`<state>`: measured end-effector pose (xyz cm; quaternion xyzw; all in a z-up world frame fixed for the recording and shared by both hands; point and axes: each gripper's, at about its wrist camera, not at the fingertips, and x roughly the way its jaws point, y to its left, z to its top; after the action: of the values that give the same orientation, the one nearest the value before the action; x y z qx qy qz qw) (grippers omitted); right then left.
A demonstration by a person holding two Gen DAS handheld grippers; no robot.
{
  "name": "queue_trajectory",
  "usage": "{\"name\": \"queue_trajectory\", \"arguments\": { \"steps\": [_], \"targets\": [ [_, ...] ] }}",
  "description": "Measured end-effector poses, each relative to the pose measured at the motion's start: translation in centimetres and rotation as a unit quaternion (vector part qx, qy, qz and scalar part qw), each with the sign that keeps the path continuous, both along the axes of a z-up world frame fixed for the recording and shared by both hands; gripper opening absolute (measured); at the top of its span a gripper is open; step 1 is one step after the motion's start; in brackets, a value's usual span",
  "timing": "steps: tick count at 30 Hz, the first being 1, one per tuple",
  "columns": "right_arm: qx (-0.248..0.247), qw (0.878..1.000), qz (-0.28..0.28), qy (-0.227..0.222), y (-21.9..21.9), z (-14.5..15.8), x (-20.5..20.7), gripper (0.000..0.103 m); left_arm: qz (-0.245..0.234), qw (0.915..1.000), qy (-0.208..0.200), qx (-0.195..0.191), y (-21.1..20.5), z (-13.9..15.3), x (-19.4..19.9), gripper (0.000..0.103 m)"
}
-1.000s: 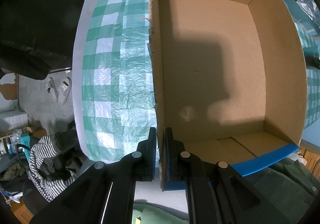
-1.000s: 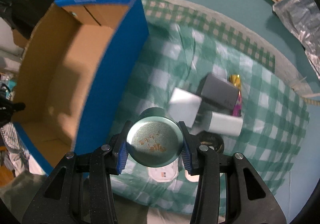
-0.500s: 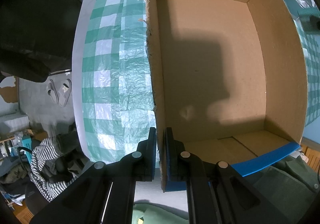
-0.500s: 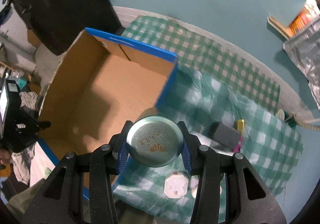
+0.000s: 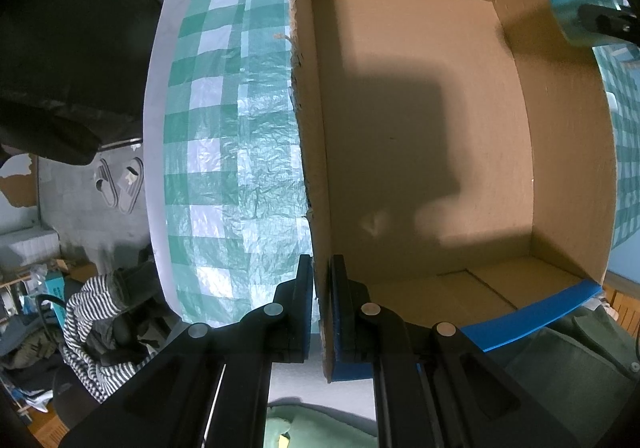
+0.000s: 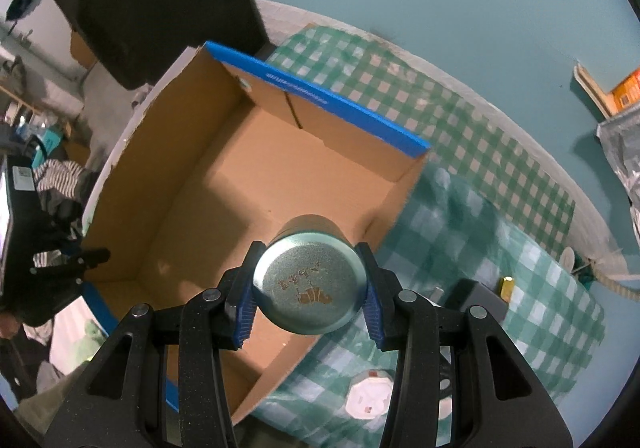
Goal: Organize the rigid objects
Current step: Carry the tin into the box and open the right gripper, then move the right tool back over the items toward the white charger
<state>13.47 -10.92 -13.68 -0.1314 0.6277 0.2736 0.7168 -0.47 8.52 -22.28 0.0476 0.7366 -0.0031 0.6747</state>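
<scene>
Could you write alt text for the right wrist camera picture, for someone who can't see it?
The right gripper clamps a round teal tin above the near corner of an open, empty cardboard box with blue edges. The box sits on a green checked tablecloth, with small items lying to its right.

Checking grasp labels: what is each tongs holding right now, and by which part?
Right tongs: round teal metal tin, clamped across its sides just under the lid. Left tongs: open brown cardboard box with blue edges, pinched on its side wall.
</scene>
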Motion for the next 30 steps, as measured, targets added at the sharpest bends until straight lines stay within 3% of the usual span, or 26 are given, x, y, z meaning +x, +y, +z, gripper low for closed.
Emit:
{"name": "queue_trajectory", "arguments": {
  "steps": [11, 21, 30],
  "targets": [
    [-0.026, 0.999, 0.018, 0.028, 1.1, -3.8, -0.2, 0.044, -0.001, 1.0000, 0.002, -0.002, 0.1, 0.0, -0.1, 0.008],
    [-0.046, 0.998, 0.022, 0.030, 1.6, -4.7, -0.9, 0.044, -0.002, 1.0000, 0.003, 0.000, 0.2, -0.1, 0.0, 0.008],
    [-0.032, 0.999, 0.016, 0.032, 1.5, -4.8, -1.2, 0.051, 0.000, 0.9999, 0.011, -0.002, 0.2, -0.5, -0.1, 0.008]
  ]
}}
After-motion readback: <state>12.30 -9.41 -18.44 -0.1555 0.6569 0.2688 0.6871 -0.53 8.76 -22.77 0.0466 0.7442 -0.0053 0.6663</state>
